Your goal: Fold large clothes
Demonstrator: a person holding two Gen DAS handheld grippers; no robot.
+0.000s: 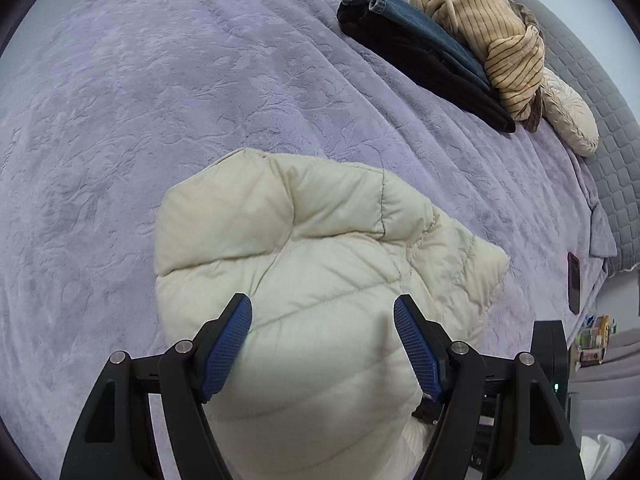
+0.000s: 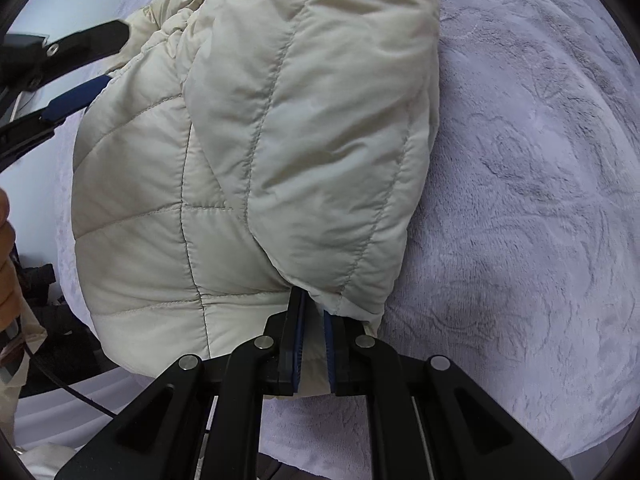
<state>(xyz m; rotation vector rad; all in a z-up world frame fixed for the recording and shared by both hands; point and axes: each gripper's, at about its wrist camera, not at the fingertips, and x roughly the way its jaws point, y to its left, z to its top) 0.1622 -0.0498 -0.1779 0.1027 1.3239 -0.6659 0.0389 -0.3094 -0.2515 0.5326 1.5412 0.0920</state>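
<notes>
The right gripper (image 2: 313,344) pinches the cream jacket's (image 2: 256,140) edge over the bed (image 2: 520,200); the left gripper (image 1: 322,344) stands spread, seemingly clear of the fabric.

Lavender embossed bedspread (image 1: 200,100), grey quilted headboard (image 1: 580,80), soft even light

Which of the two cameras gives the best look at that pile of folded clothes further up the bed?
The left wrist view. It shows the pile of folded clothes whole, dark jeans under a striped top, on the purple bedspread. The right wrist view shows none of it; the cream jacket fills it.
</notes>
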